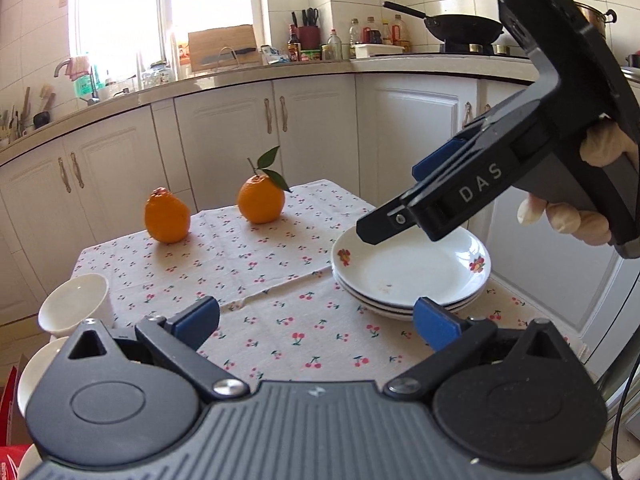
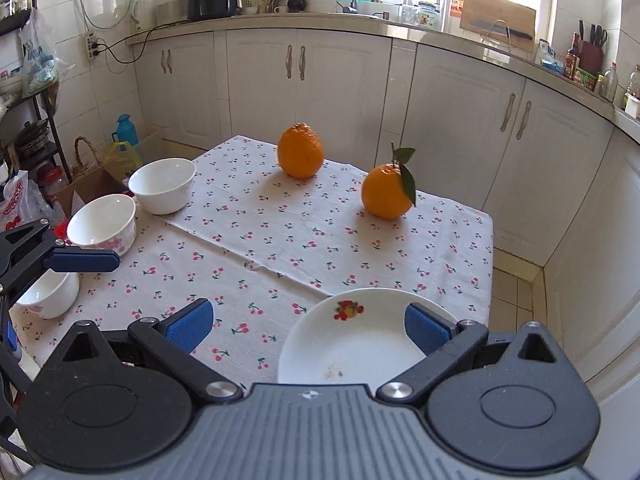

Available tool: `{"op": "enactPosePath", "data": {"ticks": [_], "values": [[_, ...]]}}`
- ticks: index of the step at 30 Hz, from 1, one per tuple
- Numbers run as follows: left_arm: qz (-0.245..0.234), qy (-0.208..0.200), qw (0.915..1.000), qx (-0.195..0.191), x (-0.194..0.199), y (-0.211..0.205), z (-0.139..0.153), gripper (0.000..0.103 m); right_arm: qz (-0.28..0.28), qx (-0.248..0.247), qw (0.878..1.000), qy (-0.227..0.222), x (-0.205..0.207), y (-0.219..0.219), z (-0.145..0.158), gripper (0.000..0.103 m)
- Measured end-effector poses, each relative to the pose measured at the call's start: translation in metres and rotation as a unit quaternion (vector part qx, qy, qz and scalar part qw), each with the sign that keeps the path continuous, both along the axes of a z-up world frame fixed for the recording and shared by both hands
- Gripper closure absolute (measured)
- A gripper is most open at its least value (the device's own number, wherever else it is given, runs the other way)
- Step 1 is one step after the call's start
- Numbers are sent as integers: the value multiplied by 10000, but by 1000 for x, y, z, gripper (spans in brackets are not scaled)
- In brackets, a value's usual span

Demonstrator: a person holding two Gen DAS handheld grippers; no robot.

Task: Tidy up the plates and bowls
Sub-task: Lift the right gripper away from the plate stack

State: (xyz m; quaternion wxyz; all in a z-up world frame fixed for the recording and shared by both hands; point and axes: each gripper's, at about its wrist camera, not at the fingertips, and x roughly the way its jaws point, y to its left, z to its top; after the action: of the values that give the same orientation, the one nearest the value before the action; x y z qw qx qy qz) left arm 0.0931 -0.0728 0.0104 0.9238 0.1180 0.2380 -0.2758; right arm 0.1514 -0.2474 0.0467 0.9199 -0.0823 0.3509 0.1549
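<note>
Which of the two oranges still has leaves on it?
The orange nearer the stacked plates; the other orange has a bare, knobbly top.

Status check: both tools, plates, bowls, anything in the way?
Left tool open, empty. Right tool open over plate stack. Three bowls apart, unstacked, table's left edge. Two oranges at the far end, not in the way.

In the right wrist view, the gripper body covers the near part of the plate [image 2: 352, 340], so the plates beneath it cannot be seen there. The left gripper's finger [image 2: 82, 261] hides part of the nearest bowl [image 2: 50, 294]. In the left wrist view, the left gripper's housing hides most of the lower bowl [image 1: 34, 364], and the bottle labels [image 1: 374, 34] on the counter are too small to read.
</note>
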Motion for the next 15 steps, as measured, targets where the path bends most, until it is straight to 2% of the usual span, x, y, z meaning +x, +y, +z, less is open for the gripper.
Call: {"op": "enactPosePath", "data": {"ticks": [10,15], "values": [[492,107,9987,-22,-21,75,-5,1,90,422,9990,-151,-15,72,-7,0],[645,61,9978,118,-35,112,-12,1,195,418,9987,-220,-20,113,-13,0]]}}
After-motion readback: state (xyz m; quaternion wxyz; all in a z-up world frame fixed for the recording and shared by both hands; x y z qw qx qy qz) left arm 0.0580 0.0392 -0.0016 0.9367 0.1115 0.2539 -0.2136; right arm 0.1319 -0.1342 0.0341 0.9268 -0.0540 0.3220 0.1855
